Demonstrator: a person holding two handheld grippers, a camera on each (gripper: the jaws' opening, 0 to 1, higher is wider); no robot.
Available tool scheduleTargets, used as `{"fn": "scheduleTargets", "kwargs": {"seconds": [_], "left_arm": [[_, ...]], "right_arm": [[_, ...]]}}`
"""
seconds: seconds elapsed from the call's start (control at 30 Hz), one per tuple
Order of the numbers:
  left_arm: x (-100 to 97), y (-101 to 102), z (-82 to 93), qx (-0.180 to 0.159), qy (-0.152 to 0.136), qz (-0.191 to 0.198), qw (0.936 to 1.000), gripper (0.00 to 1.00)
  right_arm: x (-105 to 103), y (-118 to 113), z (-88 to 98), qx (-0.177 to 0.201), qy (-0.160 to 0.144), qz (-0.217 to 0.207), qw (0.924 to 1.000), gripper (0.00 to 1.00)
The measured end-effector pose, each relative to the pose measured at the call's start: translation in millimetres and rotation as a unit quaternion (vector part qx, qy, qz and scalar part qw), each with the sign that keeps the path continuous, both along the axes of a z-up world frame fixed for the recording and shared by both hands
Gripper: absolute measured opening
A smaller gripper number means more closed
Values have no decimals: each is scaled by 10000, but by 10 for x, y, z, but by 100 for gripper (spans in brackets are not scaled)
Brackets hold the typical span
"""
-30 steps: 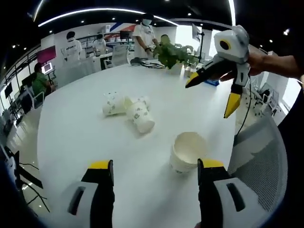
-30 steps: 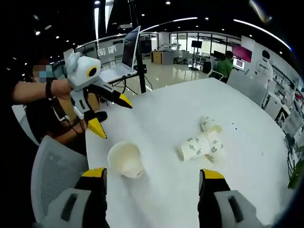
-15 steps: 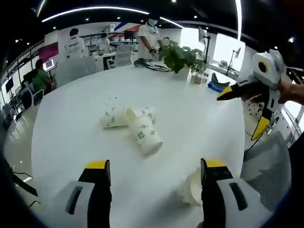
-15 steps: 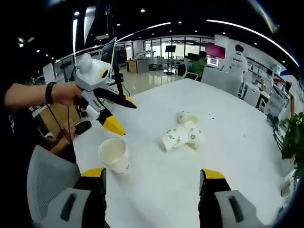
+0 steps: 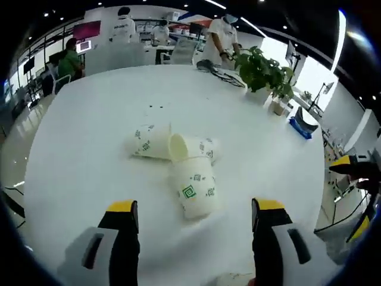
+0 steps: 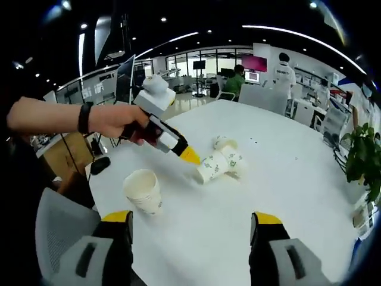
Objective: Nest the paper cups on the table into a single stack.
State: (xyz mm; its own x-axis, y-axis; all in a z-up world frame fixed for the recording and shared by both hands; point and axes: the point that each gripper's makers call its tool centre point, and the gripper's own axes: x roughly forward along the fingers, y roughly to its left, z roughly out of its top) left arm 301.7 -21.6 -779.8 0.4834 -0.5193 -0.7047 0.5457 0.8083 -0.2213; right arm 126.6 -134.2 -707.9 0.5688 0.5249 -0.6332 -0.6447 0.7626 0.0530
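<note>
Cups [image 5: 178, 164] lie toppled on the table [image 5: 83, 137] beyond the left claw [image 5: 193, 217], both claws [image 6: 193, 223] spread wide.

Three printed paper cups [image 5: 195, 185] lie toppled together; one white cup [image 6: 143, 190] stands upright apart.
</note>
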Motion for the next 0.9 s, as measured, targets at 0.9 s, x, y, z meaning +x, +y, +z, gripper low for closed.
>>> {"fn": "scheduleTargets", "kwargs": {"seconds": [0.9], "left_arm": [[307, -292, -569, 721, 138, 75, 9973, 44]], "right_arm": [[-78, 35, -68, 25, 140, -93, 9999, 81]]}}
